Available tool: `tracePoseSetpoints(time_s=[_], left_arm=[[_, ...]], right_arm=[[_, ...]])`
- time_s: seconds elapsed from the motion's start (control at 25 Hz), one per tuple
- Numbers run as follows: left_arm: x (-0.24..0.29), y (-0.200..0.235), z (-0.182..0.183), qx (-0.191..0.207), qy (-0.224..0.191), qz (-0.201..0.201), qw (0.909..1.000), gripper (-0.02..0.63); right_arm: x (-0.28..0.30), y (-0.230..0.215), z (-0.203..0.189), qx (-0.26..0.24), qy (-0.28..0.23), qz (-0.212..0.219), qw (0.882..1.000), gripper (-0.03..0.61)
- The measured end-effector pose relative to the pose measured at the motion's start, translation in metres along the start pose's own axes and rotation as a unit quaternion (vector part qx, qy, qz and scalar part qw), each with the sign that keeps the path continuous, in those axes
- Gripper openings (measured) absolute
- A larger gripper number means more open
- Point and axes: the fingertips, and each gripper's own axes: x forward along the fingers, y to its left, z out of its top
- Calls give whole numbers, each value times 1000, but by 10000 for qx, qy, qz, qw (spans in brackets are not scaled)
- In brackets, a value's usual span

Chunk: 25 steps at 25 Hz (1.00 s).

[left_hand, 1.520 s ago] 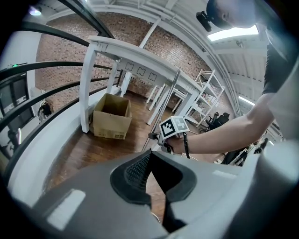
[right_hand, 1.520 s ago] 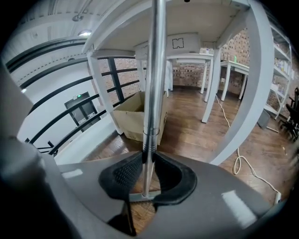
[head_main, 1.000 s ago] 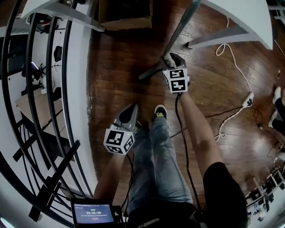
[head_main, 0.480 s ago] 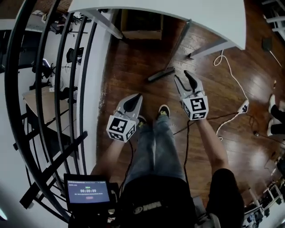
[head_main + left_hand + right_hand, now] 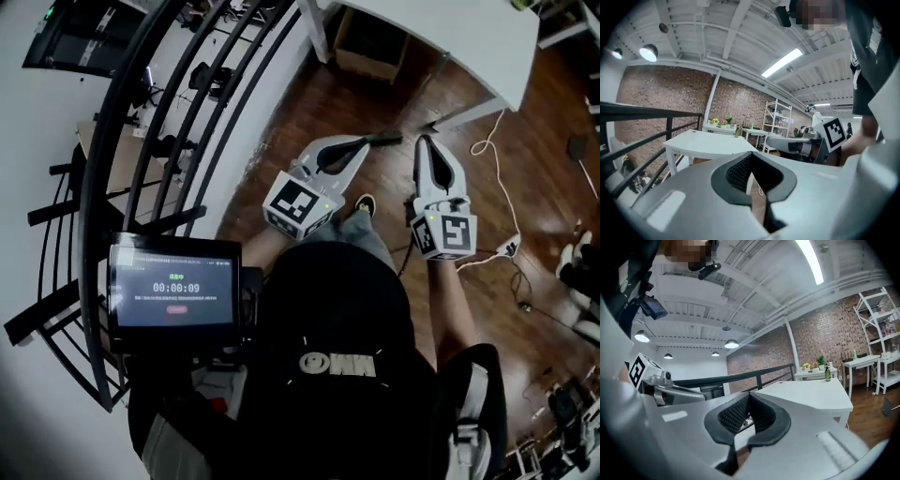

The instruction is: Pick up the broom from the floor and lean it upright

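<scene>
The broom's dark head (image 5: 382, 139) rests on the wooden floor near the white table (image 5: 450, 37), just beyond my left gripper's tip; I cannot make out its handle. Neither gripper holds it. My left gripper (image 5: 361, 143) is raised in front of the person's body and points roughly level, its jaws together with nothing between them (image 5: 751, 154). To its right, my right gripper (image 5: 427, 141) is at about the same height, also shut and empty (image 5: 749, 395). Both gripper views look out across the room, not at the floor.
A black metal railing (image 5: 159, 141) runs along the left. A cardboard box (image 5: 370, 47) sits under the table. A white cable and power strip (image 5: 506, 248) lie on the floor at the right. A timer screen (image 5: 173, 295) hangs at the person's chest. The person's shoe (image 5: 364, 204) is below the grippers.
Both grippers have risen from near the floor to chest height as the person stood up. The right gripper's jaws, open half a second ago, have closed on nothing.
</scene>
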Motion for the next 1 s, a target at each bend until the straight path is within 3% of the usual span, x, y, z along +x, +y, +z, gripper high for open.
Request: tracePoseSetpoints(time_s=[0.2, 0.52, 1.0], left_arm=[[-11, -11, 24, 49, -258, 41, 9996, 12], [-52, -7, 47, 52, -591, 136, 9981, 11], [-54, -11, 54, 198, -747, 185, 9968, 12]], right_arm=[[-14, 29, -14, 143, 195, 123, 9996, 4], [-5, 83, 12, -124, -70, 388, 9991, 5], [-8, 88, 14, -302, -117, 333, 9989, 4]])
